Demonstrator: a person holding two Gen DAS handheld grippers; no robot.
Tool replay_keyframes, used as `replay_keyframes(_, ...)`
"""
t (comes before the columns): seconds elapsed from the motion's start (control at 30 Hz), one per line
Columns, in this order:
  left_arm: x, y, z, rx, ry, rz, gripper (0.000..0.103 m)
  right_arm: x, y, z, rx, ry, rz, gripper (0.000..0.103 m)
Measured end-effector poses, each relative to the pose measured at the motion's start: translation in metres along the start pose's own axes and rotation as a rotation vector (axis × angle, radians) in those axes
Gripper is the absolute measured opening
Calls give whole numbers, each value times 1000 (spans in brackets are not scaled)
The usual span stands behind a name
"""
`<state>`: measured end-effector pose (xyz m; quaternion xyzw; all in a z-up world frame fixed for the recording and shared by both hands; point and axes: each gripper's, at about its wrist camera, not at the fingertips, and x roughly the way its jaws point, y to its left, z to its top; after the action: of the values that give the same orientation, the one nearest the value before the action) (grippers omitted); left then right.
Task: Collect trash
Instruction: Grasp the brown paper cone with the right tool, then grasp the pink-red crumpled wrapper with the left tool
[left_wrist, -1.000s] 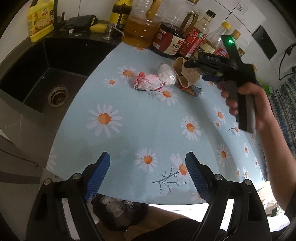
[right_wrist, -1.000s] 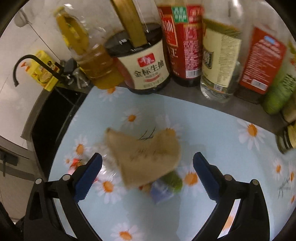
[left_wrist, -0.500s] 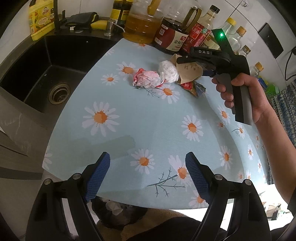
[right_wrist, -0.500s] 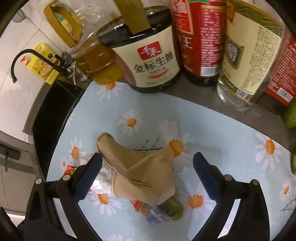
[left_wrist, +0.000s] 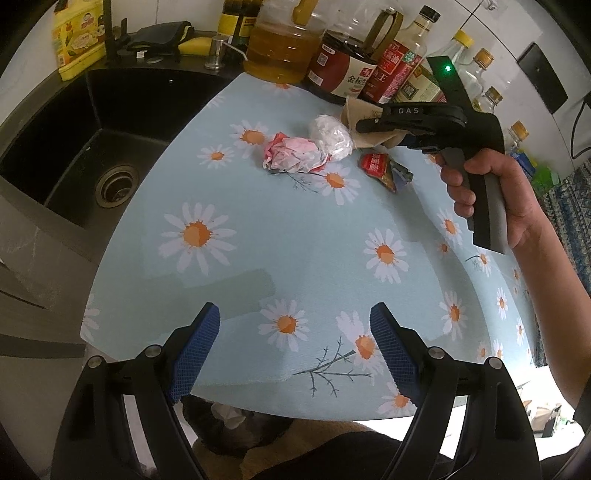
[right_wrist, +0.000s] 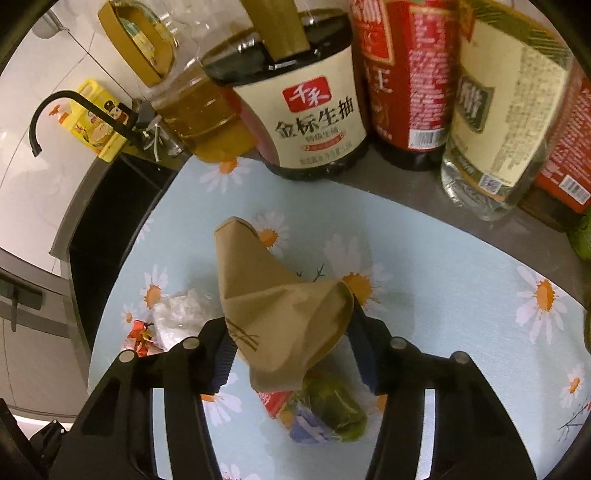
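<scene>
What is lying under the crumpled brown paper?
A red packet and a green wrapper poke out beneath the brown paper; anything further under it is covered.

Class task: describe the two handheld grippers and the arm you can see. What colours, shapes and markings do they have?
Both grippers are black plastic with bolted linkages and blue ridged finger pads. The right gripper has a pistol-style grey and black handle, white "DAS" lettering and a lit green light. The person's forearm is bare, with no sleeve in view.
</scene>
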<state>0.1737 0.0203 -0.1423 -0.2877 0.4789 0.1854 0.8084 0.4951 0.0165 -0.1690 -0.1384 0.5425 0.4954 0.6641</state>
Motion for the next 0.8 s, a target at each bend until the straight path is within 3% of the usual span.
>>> replay_keyframes(0.37, 2, -5, 19, 60, -21, -22, 81, -52, -5, -31, 49, -104, -1, 53)
replay_keyframes(0.8, 21, -3, 83, 193, -13, 1, 81, -114, -6, -136, 146, -161, 34, 53)
